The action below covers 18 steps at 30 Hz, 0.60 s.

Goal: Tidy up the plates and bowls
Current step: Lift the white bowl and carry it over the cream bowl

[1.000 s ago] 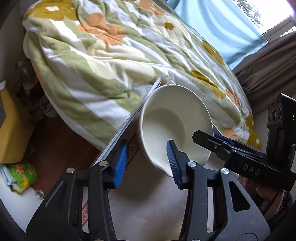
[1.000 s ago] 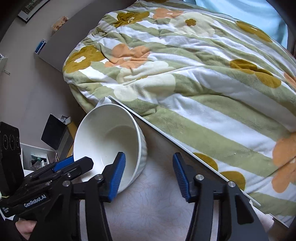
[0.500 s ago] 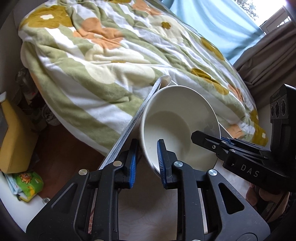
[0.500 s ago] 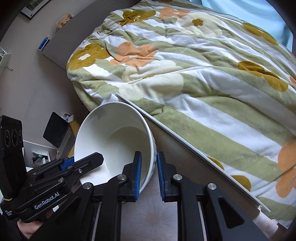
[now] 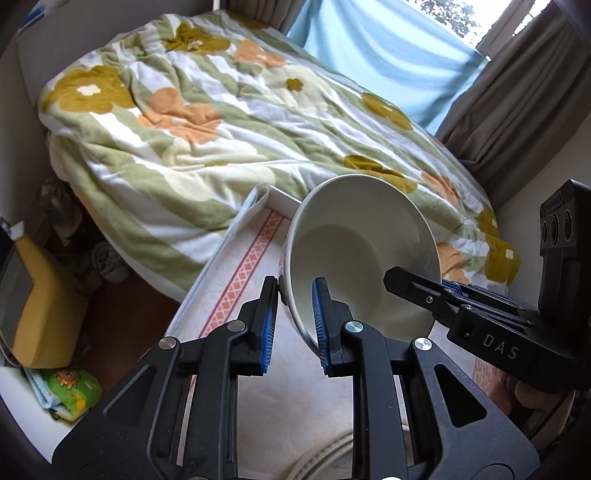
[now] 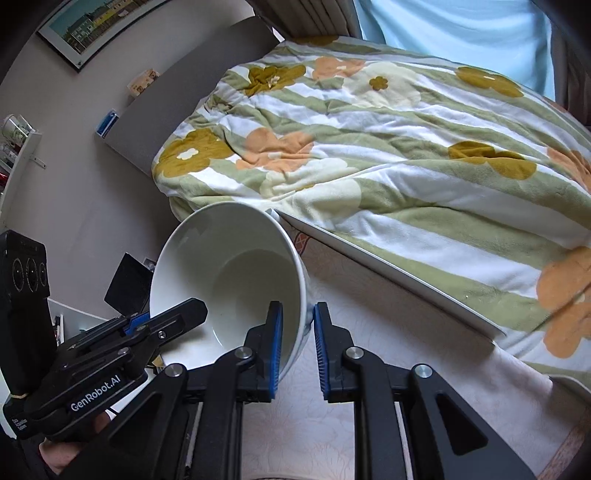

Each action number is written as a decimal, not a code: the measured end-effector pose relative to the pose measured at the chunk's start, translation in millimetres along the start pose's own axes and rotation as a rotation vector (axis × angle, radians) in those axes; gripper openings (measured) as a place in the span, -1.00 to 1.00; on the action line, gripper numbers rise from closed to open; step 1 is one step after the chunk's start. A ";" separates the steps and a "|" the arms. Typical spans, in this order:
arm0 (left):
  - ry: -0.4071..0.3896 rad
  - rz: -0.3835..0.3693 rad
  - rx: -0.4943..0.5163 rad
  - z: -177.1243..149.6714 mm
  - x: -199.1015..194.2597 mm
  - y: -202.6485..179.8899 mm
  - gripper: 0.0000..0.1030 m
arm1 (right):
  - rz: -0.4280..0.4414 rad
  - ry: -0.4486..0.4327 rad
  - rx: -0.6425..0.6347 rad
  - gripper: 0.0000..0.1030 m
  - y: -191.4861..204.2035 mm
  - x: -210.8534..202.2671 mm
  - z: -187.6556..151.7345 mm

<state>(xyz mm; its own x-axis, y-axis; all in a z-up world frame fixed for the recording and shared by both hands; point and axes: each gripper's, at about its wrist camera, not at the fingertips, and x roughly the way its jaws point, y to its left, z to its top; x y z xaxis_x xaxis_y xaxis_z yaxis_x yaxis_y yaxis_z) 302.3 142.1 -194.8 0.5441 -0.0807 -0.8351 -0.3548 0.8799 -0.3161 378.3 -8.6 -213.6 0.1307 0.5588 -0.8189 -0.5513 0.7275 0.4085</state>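
White bowl [image 5: 364,254] tilted above the counter [image 5: 306,398], open toward 12 o'clock. Rim pinched by left claw [image 5: 293,325] and by right claw [image 6: 298,349], both nearly closed.

A bed with a flowered, green-striped quilt [image 5: 229,140] lies just beyond the desk [image 5: 295,402], whose pale cloth has an orange lattice border. A light blue curtain [image 5: 376,55] hangs behind. A yellow box [image 5: 48,314] sits on the floor; a framed picture [image 6: 96,26] hangs on the wall.
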 end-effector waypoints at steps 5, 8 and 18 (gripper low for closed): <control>-0.044 -0.026 0.042 -29.4 -45.0 -41.9 -0.68 | -0.021 -0.073 0.005 -0.70 3.6 -62.4 -31.4; -0.059 -0.044 0.070 -53.3 -69.0 -70.8 -0.68 | -0.037 -0.104 0.017 -0.70 -0.1 -98.1 -57.6; -0.021 -0.150 0.206 -151.3 -108.5 -186.9 -0.68 | -0.126 -0.200 0.123 -0.70 -48.5 -213.3 -167.8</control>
<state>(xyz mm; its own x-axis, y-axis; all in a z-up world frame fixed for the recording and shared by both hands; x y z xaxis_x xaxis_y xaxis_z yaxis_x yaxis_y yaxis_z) 194.5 -84.5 -113.2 0.5958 -0.2097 -0.7752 -0.1078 0.9357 -0.3360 238.9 -229.9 -126.4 0.3589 0.5193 -0.7756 -0.4173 0.8326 0.3643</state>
